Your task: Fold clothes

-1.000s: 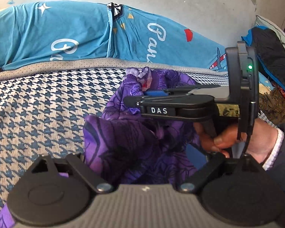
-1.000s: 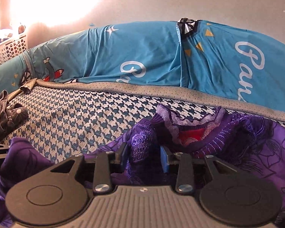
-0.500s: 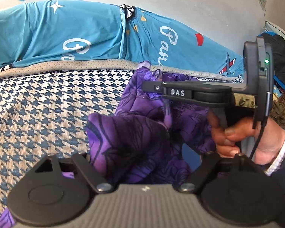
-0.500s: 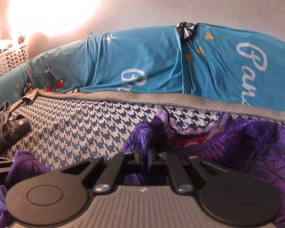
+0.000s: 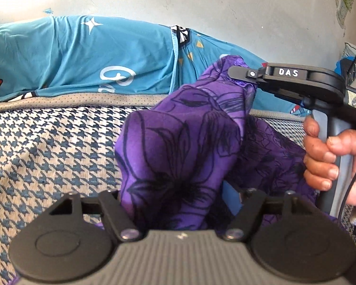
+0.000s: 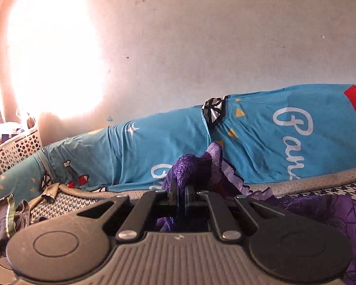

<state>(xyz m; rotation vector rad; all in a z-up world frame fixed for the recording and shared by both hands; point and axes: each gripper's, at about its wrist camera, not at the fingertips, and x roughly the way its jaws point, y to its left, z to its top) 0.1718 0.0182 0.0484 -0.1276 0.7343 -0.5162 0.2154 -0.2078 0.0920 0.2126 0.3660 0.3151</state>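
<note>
Nearest the left camera, the left hand-held gripper [image 5: 178, 201] stands about half open around a thick fold of the purple dress [image 5: 185, 147]. Its jaws have just been closing, and the cloth fills the gap between them; whether the pads press on it already cannot be told, since the fold hides them. The dress has a dark flower print. It rises from this gap in a bunched ridge toward the upper right, where the right hand-held gripper [image 5: 243, 77] pinches its lace-trimmed edge. That gripper's jaws are closed tight on the cloth, which hangs down from them, lifted clear of the bed. A hand [image 5: 330, 156] grips the grey handle below the right tool, at the right edge of the left view, with a white cuff just under it.

From the right camera, the closed right hand-held gripper [image 6: 181, 198] holds a gathered knot of purple fabric and lace, and the rest of the dress trails off to the lower right over the bed [image 6: 332, 190].

The bed wears a blue-and-white houndstooth cover [image 5: 47, 147] with a grey dotted border along its far edge. Near the bed's left edge lies a striped cloth [image 6: 2, 218]. Past the border, a long blue pillow [image 5: 83, 59] with white lettering, stars and small triangles runs the width of the bed against a pale wall [image 6: 201, 47]. At the far left, beside the pillow's end, stands a white perforated basket [image 6: 14, 149], next to a bright glare on the wall.
</note>
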